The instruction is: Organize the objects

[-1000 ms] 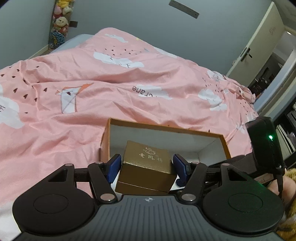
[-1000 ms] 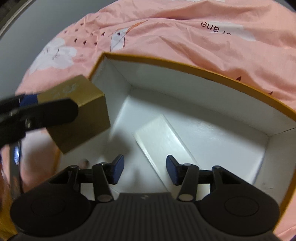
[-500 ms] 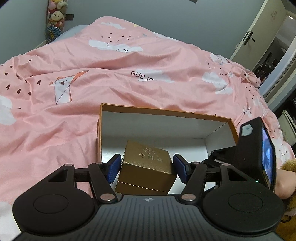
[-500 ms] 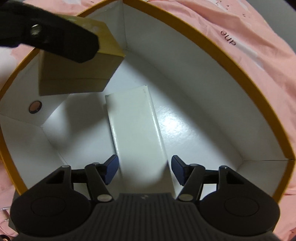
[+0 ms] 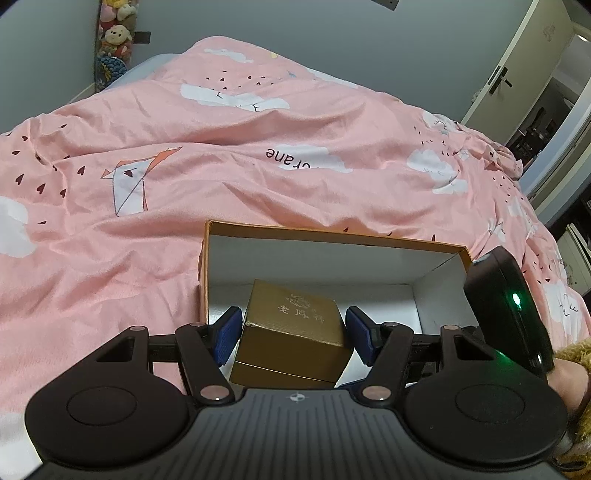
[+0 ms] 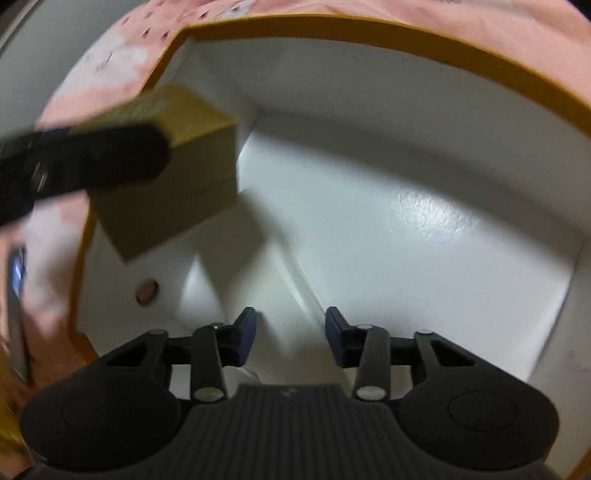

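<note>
A gold box (image 5: pixel 295 325) with printed characters on its lid hangs over the near left corner of an open orange box (image 5: pixel 332 236) with a white inside. My left gripper (image 5: pixel 293 334) is shut on the gold box, blue pads on both sides. The right wrist view shows the same gold box (image 6: pixel 166 214) under a dark left finger (image 6: pixel 92 158). My right gripper (image 6: pixel 291 330) reaches down inside the orange box (image 6: pixel 443 40). Its jaws are closing on a long white box (image 6: pixel 288 295) lying on the floor; the white box fills the gap between the pads. This view is blurred.
The orange box lies on a bed with a pink patterned duvet (image 5: pixel 258 147). Plush toys (image 5: pixel 114 33) hang at the far left wall, and a door (image 5: pixel 517 74) is at the right. A hand in a fuzzy sleeve (image 5: pixel 572 354) holds the right gripper's black housing (image 5: pixel 506 314).
The right gripper sank deeper into the orange box and its jaws narrowed around the white box. The left gripper stayed nearly still with the gold box.
</note>
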Demonstrator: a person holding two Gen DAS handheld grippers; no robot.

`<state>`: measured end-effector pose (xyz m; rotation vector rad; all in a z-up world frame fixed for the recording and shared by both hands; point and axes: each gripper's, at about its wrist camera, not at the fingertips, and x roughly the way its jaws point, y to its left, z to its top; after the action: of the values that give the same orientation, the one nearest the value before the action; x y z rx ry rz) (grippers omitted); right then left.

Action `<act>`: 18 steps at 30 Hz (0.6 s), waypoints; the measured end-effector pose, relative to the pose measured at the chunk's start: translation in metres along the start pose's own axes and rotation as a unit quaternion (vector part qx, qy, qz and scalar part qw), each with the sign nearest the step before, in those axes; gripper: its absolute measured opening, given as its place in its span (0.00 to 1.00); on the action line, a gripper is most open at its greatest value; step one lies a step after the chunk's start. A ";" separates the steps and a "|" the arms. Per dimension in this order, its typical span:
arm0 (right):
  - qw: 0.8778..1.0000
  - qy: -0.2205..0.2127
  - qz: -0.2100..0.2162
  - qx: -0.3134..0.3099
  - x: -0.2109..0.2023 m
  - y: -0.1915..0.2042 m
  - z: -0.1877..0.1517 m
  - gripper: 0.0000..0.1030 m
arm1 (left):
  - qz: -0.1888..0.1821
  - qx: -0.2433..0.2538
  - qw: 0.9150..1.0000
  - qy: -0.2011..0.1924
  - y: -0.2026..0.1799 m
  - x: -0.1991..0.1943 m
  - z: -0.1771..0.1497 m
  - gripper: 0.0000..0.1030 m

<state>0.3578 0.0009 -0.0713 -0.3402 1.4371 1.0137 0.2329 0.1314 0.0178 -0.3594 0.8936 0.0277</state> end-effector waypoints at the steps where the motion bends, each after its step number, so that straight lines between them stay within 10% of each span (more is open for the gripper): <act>1: 1.000 0.003 0.006 0.023 0.001 -0.004 0.002 0.39 | 0.000 -0.001 1.000 0.000 0.001 0.000 0.000 0.69; 5: 1.000 0.010 0.003 0.023 0.004 -0.006 0.006 0.41 | 0.001 0.000 1.000 -0.005 0.004 -0.002 0.000 0.69; 9: 0.995 -0.015 -0.018 -0.098 0.000 0.028 -0.004 0.70 | 0.002 -0.004 1.000 -0.009 0.007 -0.003 0.001 0.69; 18: 0.984 0.006 -0.079 -0.160 0.035 0.067 0.002 0.68 | 0.006 -0.019 1.000 -0.017 0.012 -0.005 0.003 0.69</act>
<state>0.3032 0.0534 -0.0785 -0.6851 1.2357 1.1128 0.2303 0.1439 0.0200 -0.3878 0.8622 0.0614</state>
